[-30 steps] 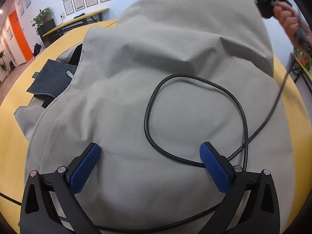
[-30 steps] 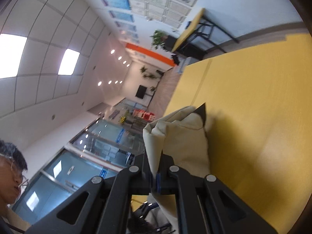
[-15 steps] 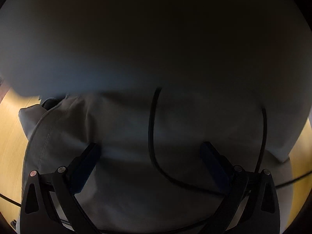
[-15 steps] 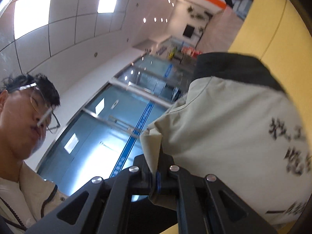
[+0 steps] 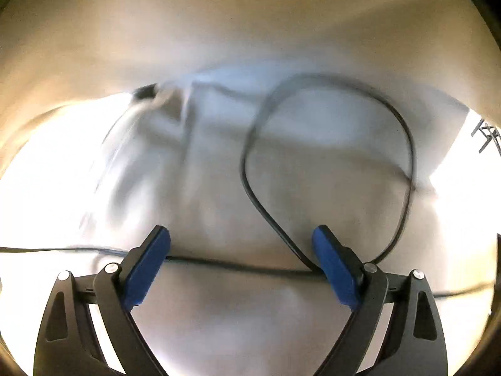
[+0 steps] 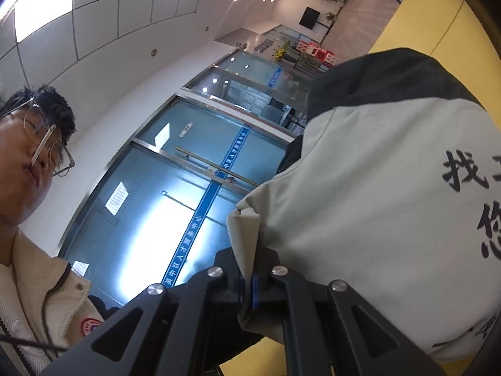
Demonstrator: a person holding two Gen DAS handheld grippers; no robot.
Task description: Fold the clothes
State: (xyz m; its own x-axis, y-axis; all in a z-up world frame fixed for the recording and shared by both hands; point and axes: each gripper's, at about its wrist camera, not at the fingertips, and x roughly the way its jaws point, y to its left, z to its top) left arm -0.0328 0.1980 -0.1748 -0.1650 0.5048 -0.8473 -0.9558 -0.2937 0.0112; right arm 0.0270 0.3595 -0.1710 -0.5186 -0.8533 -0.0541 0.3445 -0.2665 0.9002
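A beige-grey jacket (image 5: pixel 219 188) with a dark collar fills the left wrist view; part of it is folded over above the camera like a tent. My left gripper (image 5: pixel 241 250) is open and empty, its blue pads resting over the fabric. In the right wrist view the same jacket (image 6: pixel 375 219), with black printed characters and a dark collar, hangs from my right gripper (image 6: pixel 250 282), which is shut on a fold of its edge.
A black cable (image 5: pixel 404 156) loops across the jacket between and beyond my left fingers. The yellow table (image 6: pixel 444 25) lies under the jacket. The person's face (image 6: pixel 28 163) and cream jacket are at the left of the right wrist view.
The right gripper has swung the held jacket part over the left gripper, covering its view. The left gripper has stayed open over the fabric and cable.
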